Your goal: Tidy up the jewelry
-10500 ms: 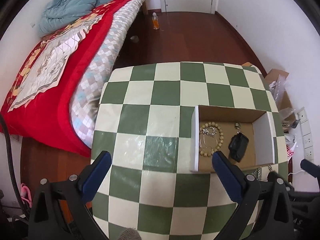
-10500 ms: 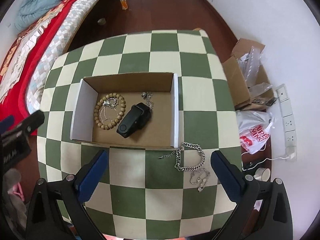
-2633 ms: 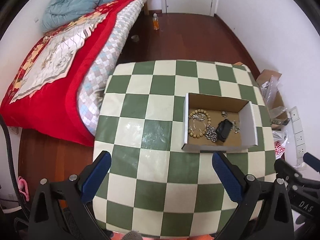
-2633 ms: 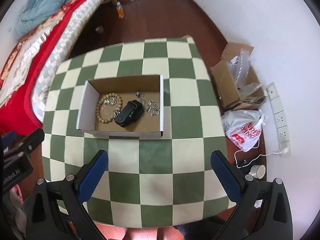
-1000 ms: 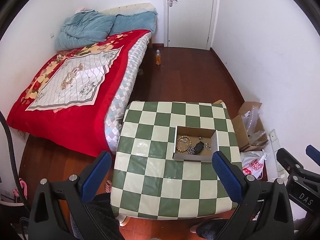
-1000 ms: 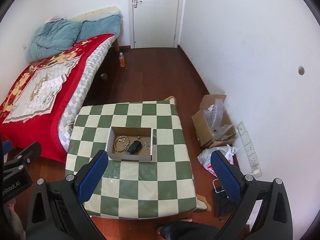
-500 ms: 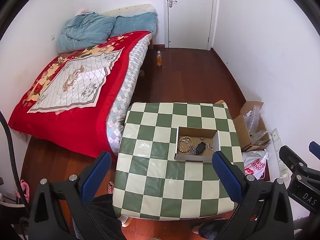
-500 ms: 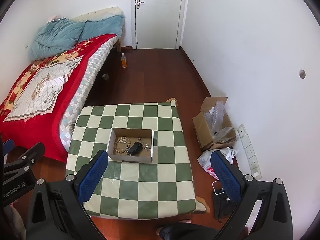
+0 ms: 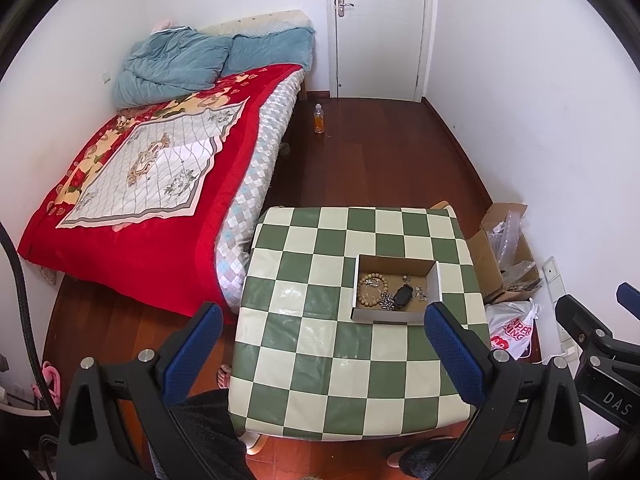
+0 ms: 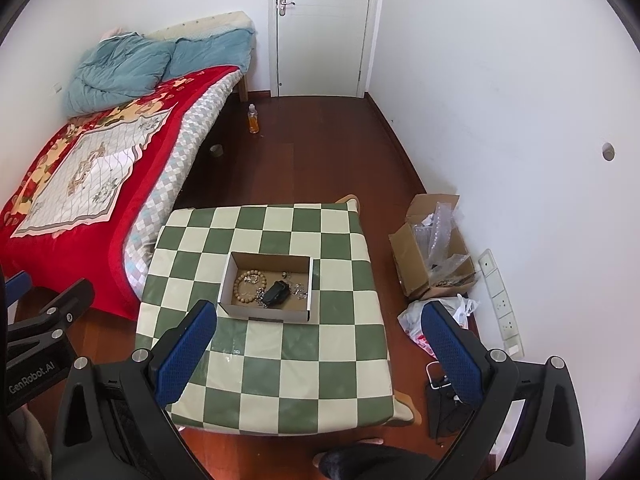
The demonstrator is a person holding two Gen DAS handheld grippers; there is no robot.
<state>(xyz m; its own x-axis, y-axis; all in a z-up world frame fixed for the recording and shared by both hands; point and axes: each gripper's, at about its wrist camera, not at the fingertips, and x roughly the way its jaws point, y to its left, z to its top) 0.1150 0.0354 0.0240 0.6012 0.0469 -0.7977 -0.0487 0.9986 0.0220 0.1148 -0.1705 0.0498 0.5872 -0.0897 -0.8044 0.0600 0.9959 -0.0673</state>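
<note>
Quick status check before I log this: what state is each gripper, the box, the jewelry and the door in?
Left gripper: open, holding nothing.
Right gripper: open, holding nothing.
Cardboard box: open-topped, on the checkered table.
Bead bracelet: inside the box.
Silver chains: inside the box.
Black item: inside the box.
Door: closed.

Desk [image 9: 304, 344]: green-and-cream checks. Bed [image 9: 132, 200]: red floral cover. Floor [image 9: 380, 152]: dark red-brown wood. Claw pads [image 10: 450, 344]: blue.
</note>
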